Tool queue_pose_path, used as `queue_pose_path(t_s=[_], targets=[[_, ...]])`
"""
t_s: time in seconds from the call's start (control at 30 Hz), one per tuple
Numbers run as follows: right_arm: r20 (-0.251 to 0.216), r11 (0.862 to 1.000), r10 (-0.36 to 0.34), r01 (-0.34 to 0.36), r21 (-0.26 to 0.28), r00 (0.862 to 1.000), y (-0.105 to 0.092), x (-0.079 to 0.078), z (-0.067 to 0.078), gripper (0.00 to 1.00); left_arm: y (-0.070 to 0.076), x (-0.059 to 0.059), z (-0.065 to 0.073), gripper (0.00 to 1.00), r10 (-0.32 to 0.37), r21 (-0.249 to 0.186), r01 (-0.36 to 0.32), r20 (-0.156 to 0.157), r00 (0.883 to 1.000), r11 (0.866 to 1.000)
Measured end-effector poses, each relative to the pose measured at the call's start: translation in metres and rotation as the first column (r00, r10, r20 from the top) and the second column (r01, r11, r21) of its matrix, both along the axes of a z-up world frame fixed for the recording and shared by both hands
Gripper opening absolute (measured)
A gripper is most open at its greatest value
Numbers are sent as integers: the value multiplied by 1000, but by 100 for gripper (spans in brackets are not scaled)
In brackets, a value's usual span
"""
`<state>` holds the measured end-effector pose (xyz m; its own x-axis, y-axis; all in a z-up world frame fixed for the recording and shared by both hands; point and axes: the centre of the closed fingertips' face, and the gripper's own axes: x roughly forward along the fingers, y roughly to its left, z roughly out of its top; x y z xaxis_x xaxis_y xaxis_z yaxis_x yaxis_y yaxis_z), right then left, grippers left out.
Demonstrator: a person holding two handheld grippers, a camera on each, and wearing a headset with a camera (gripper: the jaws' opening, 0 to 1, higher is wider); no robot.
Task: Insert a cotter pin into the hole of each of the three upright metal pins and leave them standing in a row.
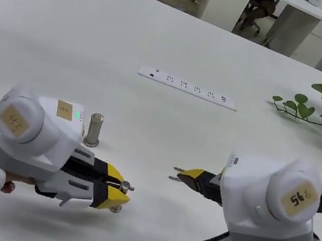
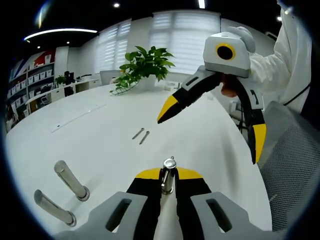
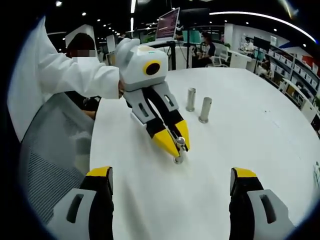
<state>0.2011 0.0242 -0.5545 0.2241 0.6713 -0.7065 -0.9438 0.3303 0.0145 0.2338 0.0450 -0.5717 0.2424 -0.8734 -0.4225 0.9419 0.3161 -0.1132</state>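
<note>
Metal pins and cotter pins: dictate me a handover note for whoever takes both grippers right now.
Left gripper: shut on one metal pin, upright on the table.
Right gripper: open, empty.
Other two metal pins: standing side by side, untouched.
Two cotter pins: lying loose on the table, side by side.
Done: no pin visibly fitted yet.
Left: fit a cotter pin into each of the three, then leave them in a row.
</note>
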Motion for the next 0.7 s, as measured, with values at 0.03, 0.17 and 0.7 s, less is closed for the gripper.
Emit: queue_pose_path(t_s=[0.03, 0.17, 0.7], targets=[[0, 1000, 1, -1, 0, 1000, 1, -1, 0, 96, 0, 0, 0, 6, 3, -2, -3, -3, 1000, 1000], [0, 1000, 3, -3, 0, 1000, 2, -2, 0, 96, 0, 0, 0, 7, 22, -11, -22, -46, 999, 1000], [27, 1000, -7, 7, 15, 1000, -2, -9, 12, 96, 27, -2, 6, 37, 83, 21, -82, -57, 995, 996]])
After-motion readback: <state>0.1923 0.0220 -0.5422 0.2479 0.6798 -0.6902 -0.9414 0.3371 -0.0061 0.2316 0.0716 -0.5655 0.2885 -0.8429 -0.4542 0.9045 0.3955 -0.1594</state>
